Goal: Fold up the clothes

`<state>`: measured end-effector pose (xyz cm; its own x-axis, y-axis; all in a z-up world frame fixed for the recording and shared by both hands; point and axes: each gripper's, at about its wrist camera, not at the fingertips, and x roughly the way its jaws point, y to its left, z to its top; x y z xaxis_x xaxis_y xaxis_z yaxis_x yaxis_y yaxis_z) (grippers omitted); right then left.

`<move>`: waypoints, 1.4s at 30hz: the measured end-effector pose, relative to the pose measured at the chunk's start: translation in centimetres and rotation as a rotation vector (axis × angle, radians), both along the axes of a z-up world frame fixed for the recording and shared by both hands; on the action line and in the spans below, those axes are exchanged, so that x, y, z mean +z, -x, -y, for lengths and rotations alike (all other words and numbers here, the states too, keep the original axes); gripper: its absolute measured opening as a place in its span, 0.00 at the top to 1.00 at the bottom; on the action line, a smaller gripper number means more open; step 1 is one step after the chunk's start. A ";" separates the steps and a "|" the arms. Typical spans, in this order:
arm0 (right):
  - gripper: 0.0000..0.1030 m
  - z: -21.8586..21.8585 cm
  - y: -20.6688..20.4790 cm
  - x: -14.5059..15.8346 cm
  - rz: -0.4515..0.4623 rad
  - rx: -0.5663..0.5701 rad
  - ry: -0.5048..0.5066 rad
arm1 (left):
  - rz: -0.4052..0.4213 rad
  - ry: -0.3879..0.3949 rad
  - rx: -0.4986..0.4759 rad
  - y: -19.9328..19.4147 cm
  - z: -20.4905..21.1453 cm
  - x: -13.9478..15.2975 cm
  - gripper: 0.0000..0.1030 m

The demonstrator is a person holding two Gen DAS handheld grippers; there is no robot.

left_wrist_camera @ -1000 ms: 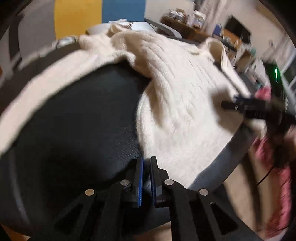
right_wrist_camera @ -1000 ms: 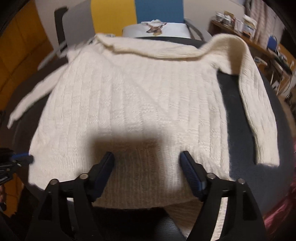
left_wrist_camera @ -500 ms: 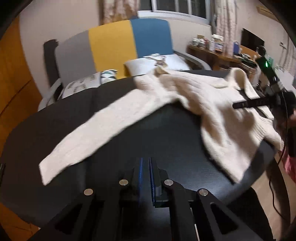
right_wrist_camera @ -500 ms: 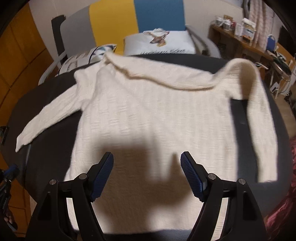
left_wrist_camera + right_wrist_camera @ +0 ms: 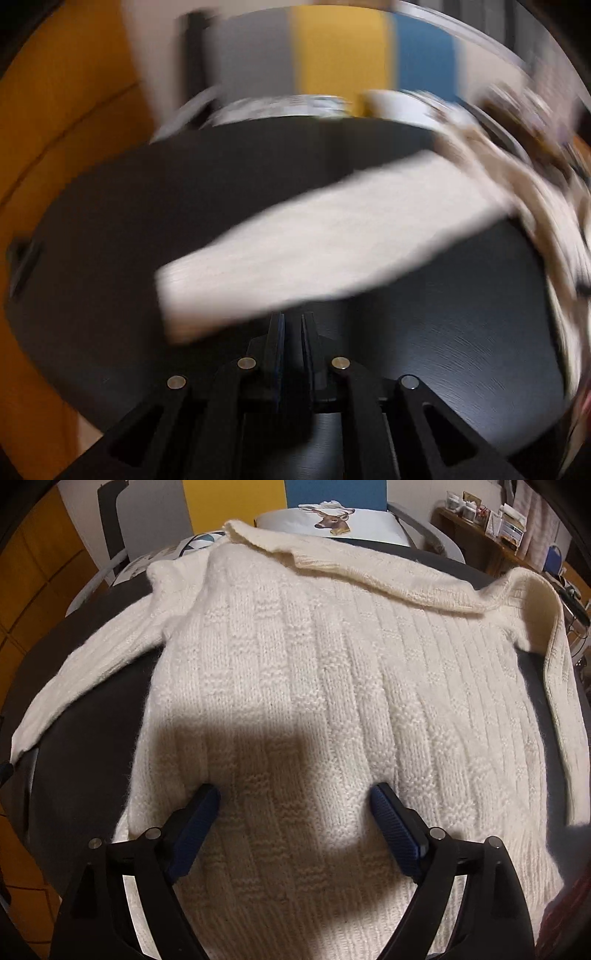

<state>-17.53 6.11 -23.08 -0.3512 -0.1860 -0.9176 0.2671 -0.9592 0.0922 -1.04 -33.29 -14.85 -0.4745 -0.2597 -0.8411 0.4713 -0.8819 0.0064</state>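
Note:
A cream knitted sweater lies spread flat on a round black table. My right gripper hovers open just above the lower body of the sweater, its blue pads on either side of a shadowed patch. One sleeve stretches out to the left; the other sleeve runs down the right side. In the blurred left wrist view, my left gripper is shut with nothing between its fingers, just short of the cuff end of the left sleeve on the black table.
Behind the table stands a chair with grey, yellow and blue panels and a white cushion with a deer print. A wooden shelf with small items is at the far right. Orange-brown wall panels lie to the left.
My left gripper has swung left, away from the sweater body, and closed in on the outstretched sleeve's cuff. My right gripper has dropped nearer the sweater body, still open.

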 end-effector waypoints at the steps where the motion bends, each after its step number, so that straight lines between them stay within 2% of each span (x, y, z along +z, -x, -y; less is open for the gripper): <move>1: 0.15 -0.1 0.0 0.0 0.002 0.000 0.002 | -0.009 -0.063 0.078 -0.8 2.9 0.0 0.91; 3: 0.14 -0.2 -0.2 0.0 -0.003 0.003 0.007 | -0.031 -0.265 0.229 -3.0 8.8 -0.8 0.87; 5: 0.13 -0.2 -0.4 0.0 -0.014 0.003 0.010 | -0.059 -0.459 0.290 -4.6 12.6 -2.1 0.86; 7: 0.10 -0.2 -0.6 -0.1 -0.023 0.001 0.011 | -0.079 -0.603 0.314 -5.6 14.9 -3.6 0.85; 10: 0.08 -0.2 -0.7 -0.2 -0.033 -0.003 0.011 | -0.121 -0.750 0.309 -5.9 16.1 -5.1 0.84; 14: 0.07 0.0 -0.6 -0.1 -0.034 -0.009 0.012 | -0.162 -0.855 0.297 -4.5 16.2 -6.2 0.82; 18: 0.07 0.3 -0.6 -0.1 -0.029 -0.008 0.010 | -0.155 -0.821 0.292 -2.7 15.9 -6.0 0.83; 19: 0.07 0.3 -0.6 0.0 -0.028 -0.007 0.009 | -0.153 -0.792 0.286 -2.4 15.7 -5.8 0.85; 20: 0.07 0.3 -0.6 0.2 -0.025 -0.008 0.008 | -0.154 -0.740 0.276 -2.0 15.4 -5.5 0.96; 23: 0.11 0.4 -0.7 0.9 -0.025 -0.008 0.005 | -0.176 -0.600 0.252 -1.5 14.1 -4.4 0.96; 26: 0.12 0.9 -0.5 3.3 -0.090 0.032 -0.002 | -0.239 -0.549 0.290 -2.0 14.6 -3.0 0.96; 28: 0.12 1.6 0.0 4.2 -0.096 0.065 0.006 | -0.267 -0.517 0.325 -2.2 15.8 -2.1 0.96; 31: 0.12 2.9 0.9 4.5 -0.071 0.108 0.025 | -0.247 -0.491 0.353 -1.7 17.6 -2.0 0.96; 34: 0.12 5.2 2.1 1.3 0.050 0.133 0.030 | -0.161 -0.440 0.358 -0.5 18.2 -3.4 0.96; 35: 0.09 5.9 2.2 0.3 0.069 0.142 0.018 | -0.132 -0.425 0.366 -0.1 18.4 -4.0 0.96; 36: 0.01 6.7 1.9 -0.2 0.049 0.154 -0.010 | -0.113 -0.417 0.374 0.2 18.7 -4.5 0.96; 37: 0.00 7.1 1.7 -0.4 0.033 0.161 -0.024 | -0.116 -0.424 0.383 0.2 18.9 -4.7 0.96; 39: 0.00 5.9 1.5 0.9 0.025 0.147 0.032 | -0.125 -0.452 0.403 0.3 19.6 -4.6 0.92; 42: 0.00 4.1 1.0 2.9 0.014 0.126 0.116 | -0.121 -0.470 0.478 -0.7 19.9 -3.4 0.92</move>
